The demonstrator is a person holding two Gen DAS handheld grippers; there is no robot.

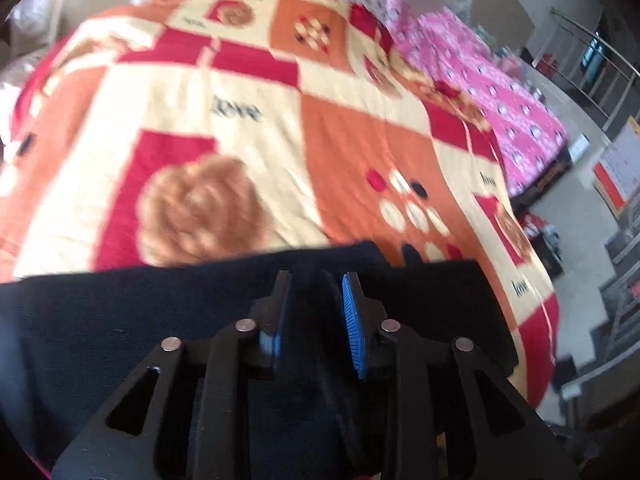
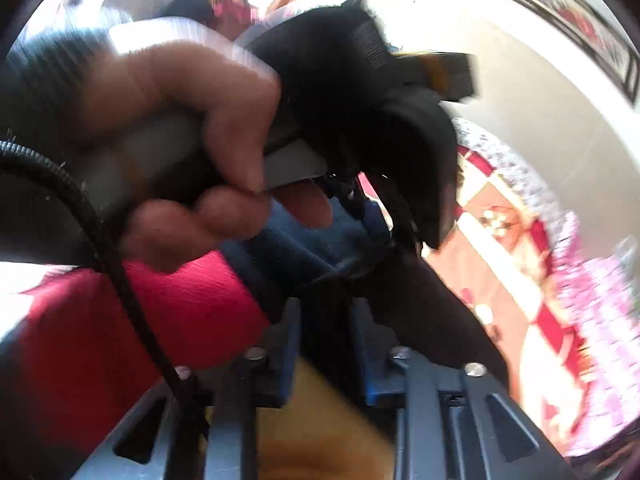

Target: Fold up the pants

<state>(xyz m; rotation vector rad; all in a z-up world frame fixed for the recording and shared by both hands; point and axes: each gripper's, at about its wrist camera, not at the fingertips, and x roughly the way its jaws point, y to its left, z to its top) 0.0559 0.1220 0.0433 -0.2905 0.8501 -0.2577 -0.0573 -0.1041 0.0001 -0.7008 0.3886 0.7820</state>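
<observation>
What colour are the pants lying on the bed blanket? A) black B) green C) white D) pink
A: the pants are black, spread across the near edge of the red, orange and cream patterned blanket in the left wrist view.

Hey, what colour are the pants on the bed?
Black pants, plain, no pattern visible. They show best in the left wrist view, lying on the patterned blanket.
</observation>
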